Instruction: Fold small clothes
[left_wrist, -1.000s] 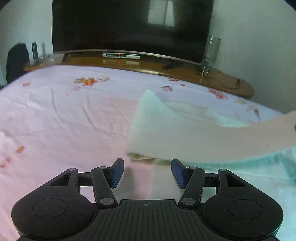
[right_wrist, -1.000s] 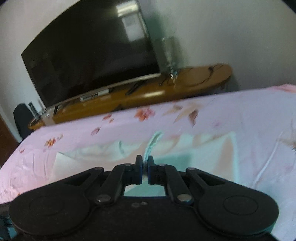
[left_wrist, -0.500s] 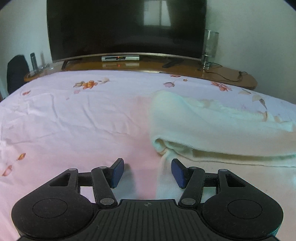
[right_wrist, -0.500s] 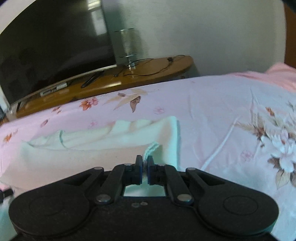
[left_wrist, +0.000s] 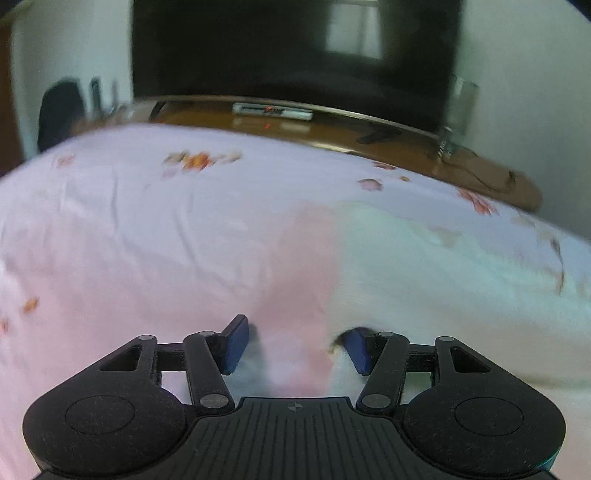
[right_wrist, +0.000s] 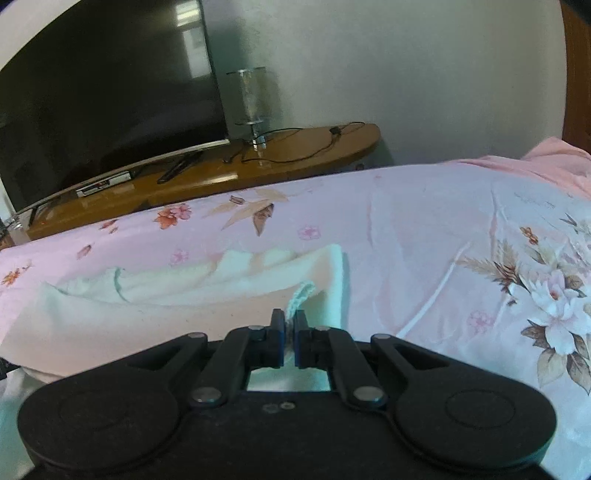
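Right tool (right_wrist: 290, 325) pinching cloth (right_wrist: 147, 314) edge, lowered onto bed (right_wrist: 424, 221); left tool (left_wrist: 297, 345) spread, cloth now flat.

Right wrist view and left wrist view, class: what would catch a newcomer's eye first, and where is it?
The pale cloth lies folded on the pink flowered bedsheet, its corner pinched in the right gripper. The left gripper hangs open at the cloth's edge. Behind the bed a big dark television stands on a wooden shelf.
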